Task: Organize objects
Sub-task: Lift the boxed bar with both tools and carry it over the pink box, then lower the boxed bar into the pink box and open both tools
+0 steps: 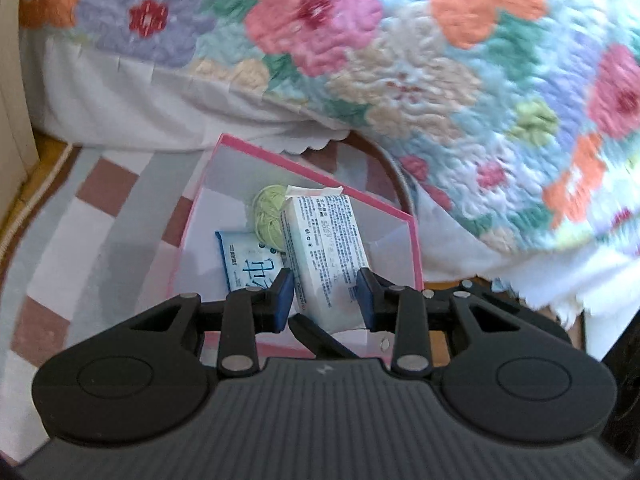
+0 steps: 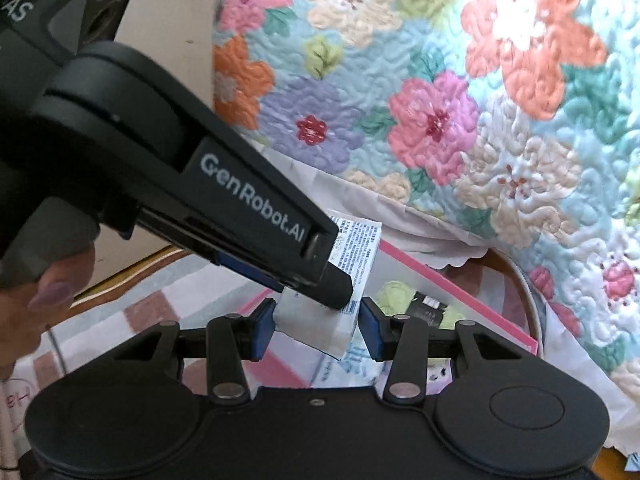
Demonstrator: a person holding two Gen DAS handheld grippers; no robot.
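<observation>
A pink-rimmed box sits on the floor beside the bed. In it lie a blue tissue pack and a pale green yarn ball. My left gripper is shut on a white printed packet and holds it over the box. In the right wrist view the left gripper's black body crosses from the left with the white packet at its tip. My right gripper is open and empty, just behind the packet, above the pink box.
A flowered quilt hangs over the bed on the right and behind. A checked rug covers the floor. A cardboard panel stands at the left. A round dark rim curves behind the box.
</observation>
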